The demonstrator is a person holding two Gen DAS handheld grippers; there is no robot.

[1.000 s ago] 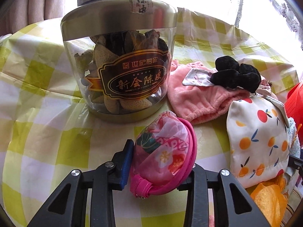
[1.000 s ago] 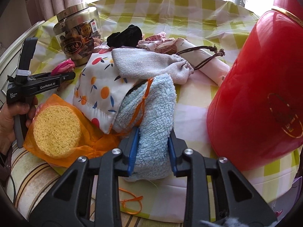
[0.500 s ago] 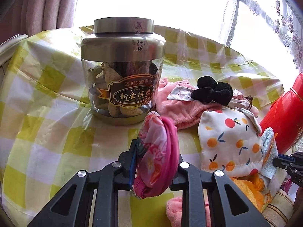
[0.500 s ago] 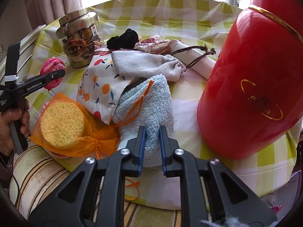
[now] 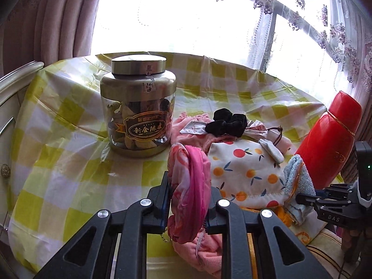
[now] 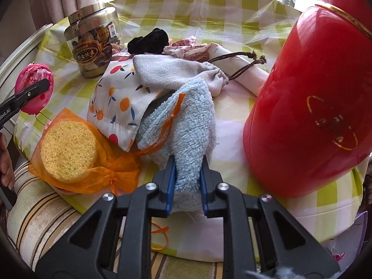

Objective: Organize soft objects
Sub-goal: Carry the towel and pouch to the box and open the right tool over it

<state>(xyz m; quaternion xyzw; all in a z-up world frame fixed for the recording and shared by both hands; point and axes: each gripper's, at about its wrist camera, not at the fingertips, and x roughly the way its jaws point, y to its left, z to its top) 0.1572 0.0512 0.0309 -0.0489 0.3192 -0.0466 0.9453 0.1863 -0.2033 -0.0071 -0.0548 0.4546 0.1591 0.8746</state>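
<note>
**Both grippers loaded, soft pile waiting to be sorted**

On the green-checked tablecloth (image 5: pixel 58 125) lies a heap of cloth goods, and each gripper has a piece of it. The left gripper (image 5: pixel 188 200) has just been closing and is clenched on the pink coin pouch (image 5: pixel 188 186), which the right wrist view shows held clear of the table, its bead chain dangling. The right gripper (image 6: pixel 186 183) has likewise been closing, and its blue pads pinch the near end of the blue terry towel (image 6: pixel 186 125), whose far end rests against the pile.

To do this step well, the towel should be lifted slowly: an orange ribbon (image 6: pixel 172 116) from the mesh bag (image 6: pixel 111 169) lies across it and could drag that bag along. The pouch is squashed between the pads, so a steady grip should suffice, with no harder squeeze.

Textures vary widely:
- The towel is thick, looped and limp.
- The pouch is round, satiny and floral, with a zip edge.
- The orange-print fabric bag (image 6: pixel 116 102) is smooth quilted cotton.
- The grey drawstring bag (image 6: pixel 176 72) is herringbone weave.
- The black scrunchie (image 5: pixel 229 121) is velvety.
- The yellow sponge (image 6: pixel 68 148) is a porous disc inside sheer organza.

2 rigid things flank the pile: the glass jar (image 5: pixel 138 114) and the glossy red container (image 6: pixel 309 107).
</note>
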